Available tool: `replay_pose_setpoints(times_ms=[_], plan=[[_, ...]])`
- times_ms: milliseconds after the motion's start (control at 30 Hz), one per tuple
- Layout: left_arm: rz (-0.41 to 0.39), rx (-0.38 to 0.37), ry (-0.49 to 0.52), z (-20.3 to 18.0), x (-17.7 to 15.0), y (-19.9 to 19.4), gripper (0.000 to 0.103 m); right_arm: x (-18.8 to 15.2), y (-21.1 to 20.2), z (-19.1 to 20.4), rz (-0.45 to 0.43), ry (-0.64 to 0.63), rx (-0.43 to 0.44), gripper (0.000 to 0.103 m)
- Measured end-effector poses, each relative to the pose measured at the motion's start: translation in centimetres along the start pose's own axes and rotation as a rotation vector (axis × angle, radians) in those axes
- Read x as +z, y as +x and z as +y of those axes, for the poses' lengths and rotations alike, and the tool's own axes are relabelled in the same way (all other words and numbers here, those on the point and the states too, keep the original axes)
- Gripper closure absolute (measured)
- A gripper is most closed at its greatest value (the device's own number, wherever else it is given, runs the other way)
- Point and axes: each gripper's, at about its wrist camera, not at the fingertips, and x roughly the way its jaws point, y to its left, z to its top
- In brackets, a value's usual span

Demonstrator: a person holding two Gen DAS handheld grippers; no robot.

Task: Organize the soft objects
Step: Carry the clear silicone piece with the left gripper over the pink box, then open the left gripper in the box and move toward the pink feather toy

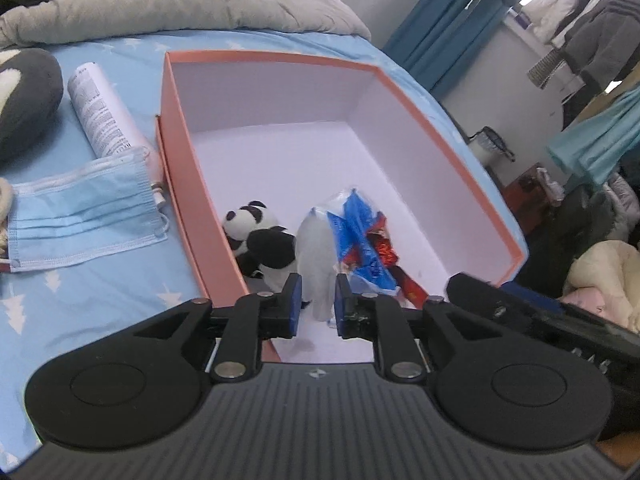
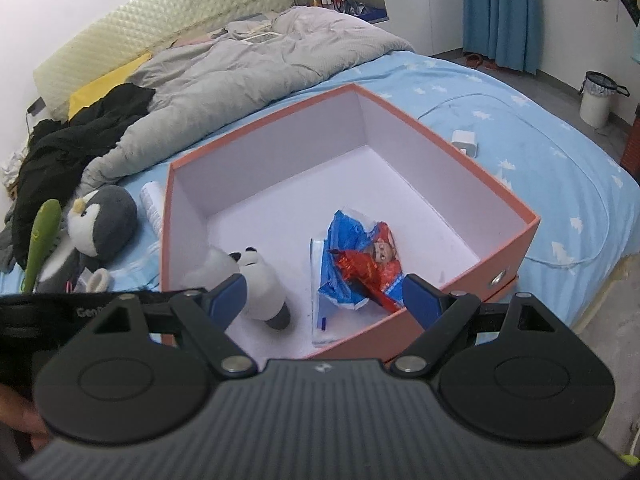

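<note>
Blue bed sheet (image 2: pixel 520 128) under orange box (image 1: pixel 182 184); left gripper (image 1: pixel 316 300) slightly parted around white plush (image 1: pixel 316 256); right gripper (image 2: pixel 324 292) wide, empty

I see the salmon-pink cardboard box (image 2: pixel 516 236), matt with smooth white lining. Inside it: fuzzy black-and-white plush panda (image 1: pixel 264 246), glossy crinkled blue-red plastic wrapper (image 2: pixel 356 270). Pleated blue nonwoven face mask (image 1: pixel 84 210) on cotton sheet (image 1: pixel 100 296).

My salmon-pink cardboard box (image 1: pixel 412 98) has a white inside; a black-and-white plush panda (image 1: pixel 260 240) lies by a blue-red crinkled wrapper (image 2: pixel 360 264).
</note>
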Motion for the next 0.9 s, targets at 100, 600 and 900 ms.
replay_pose_setpoints(times_ms=[100,600,900], plan=[[-0.01,0.005,-0.002,0.4,0.4,-0.1,0.078,0.4,0.3,-0.1,-0.003,0.001,0.009,0.016],[-0.197,0.026,0.01,1.1,-0.5,-11.5,0.056,1.4,-5.9,4.7,-0.126,-0.058,0.089,0.016],[-0.322,0.079,-0.027,4.4,-5.1,-21.0,0.056,-0.5,-11.0,9.5,-0.199,-0.101,0.19,0.016]])
